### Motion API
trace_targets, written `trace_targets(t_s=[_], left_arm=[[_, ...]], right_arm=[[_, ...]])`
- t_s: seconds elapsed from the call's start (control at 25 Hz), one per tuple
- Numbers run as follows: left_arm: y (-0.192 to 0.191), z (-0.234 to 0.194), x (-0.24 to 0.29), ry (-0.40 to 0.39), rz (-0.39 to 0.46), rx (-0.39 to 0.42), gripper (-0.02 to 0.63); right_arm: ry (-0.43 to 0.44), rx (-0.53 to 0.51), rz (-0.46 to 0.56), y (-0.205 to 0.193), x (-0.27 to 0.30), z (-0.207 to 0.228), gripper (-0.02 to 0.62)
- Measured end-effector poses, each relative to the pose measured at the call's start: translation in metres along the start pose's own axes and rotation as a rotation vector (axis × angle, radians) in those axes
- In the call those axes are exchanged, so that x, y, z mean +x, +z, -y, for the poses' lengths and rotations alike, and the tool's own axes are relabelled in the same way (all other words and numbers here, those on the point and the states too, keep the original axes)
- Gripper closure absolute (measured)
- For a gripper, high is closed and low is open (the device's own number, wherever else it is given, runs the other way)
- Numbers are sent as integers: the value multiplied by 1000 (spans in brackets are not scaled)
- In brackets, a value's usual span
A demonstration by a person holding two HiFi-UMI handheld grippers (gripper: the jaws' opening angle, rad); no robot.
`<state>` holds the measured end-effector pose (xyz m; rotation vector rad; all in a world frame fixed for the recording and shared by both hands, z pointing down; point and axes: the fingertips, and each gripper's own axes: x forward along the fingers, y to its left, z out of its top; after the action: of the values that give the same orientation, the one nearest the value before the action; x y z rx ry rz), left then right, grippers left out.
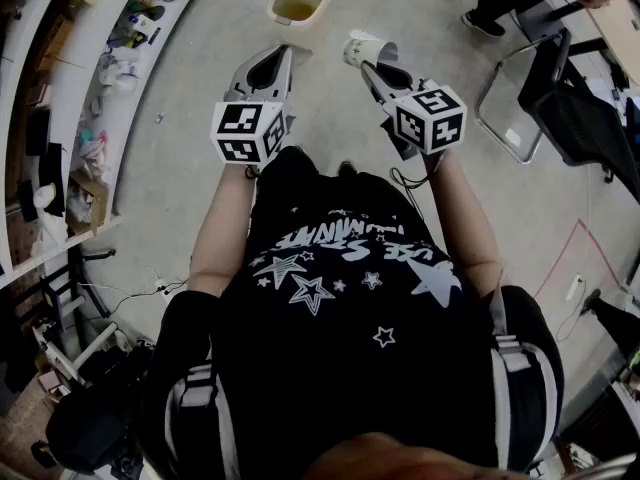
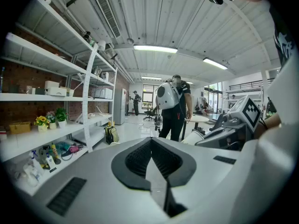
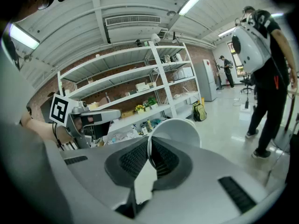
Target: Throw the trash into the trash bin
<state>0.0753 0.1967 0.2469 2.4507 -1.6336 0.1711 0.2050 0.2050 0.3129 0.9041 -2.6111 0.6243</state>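
Observation:
A white paper cup (image 1: 362,50) hangs out in front of me over the floor, and my right gripper (image 1: 370,66) is shut on its rim. The right gripper view shows the cup (image 3: 180,129) mouth-on, its rim pinched between the dark pads (image 3: 161,164). Beside it on the left, my left gripper (image 1: 277,58) is shut with nothing in it; its pads (image 2: 135,160) meet with only the room beyond them. A cream trash bin (image 1: 322,6) with yellowish contents stands on the floor ahead, between the two grippers and farther away.
White shelves (image 1: 70,88) full of clutter run along the left. A folding chair (image 1: 545,98) and a person's legs (image 1: 500,3) are at the upper right. A person with a white backpack (image 2: 169,94) stands ahead. A red line (image 1: 575,243) marks the floor at right.

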Motion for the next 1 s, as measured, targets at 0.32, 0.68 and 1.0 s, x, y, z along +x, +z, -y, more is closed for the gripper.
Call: trace_targets(t_s=[0.32, 0.68, 1.0], left_arm=[[2, -60, 18, 45, 21, -34, 597], [9, -134, 82, -30, 3, -39, 597], [25, -199, 130, -94, -5, -57, 597]], right_arm=[[-26, 18, -11, 7, 41, 17, 577], [-93, 60, -8, 47, 123, 44, 577], [-156, 84, -24, 87, 186, 60, 577]])
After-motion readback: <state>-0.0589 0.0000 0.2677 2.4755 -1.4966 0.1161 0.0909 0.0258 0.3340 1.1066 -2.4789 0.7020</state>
